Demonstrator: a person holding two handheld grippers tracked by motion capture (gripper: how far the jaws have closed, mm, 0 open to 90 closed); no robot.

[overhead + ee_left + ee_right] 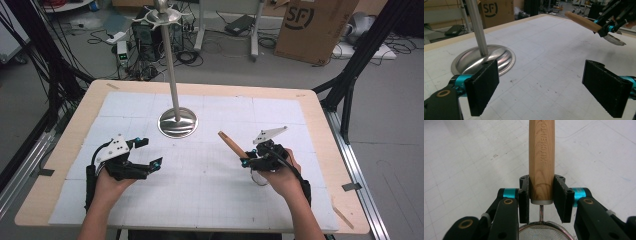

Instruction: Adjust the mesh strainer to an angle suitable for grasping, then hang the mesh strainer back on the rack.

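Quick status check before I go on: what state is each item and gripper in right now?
Left gripper: open, empty, low over the mat.
Right gripper: shut on the strainer.
Strainer: gripped by its wooden handle, handle pointing away, mesh bowl toward the hand, off the mat.
Metal stand: upright on its round base, nothing touching it.

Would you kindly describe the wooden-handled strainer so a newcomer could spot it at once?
Start at the steel stand on the white table mat, then look right to the right gripper. Clamped in it is the strainer: a pale wooden handle, with fine wire mesh below.
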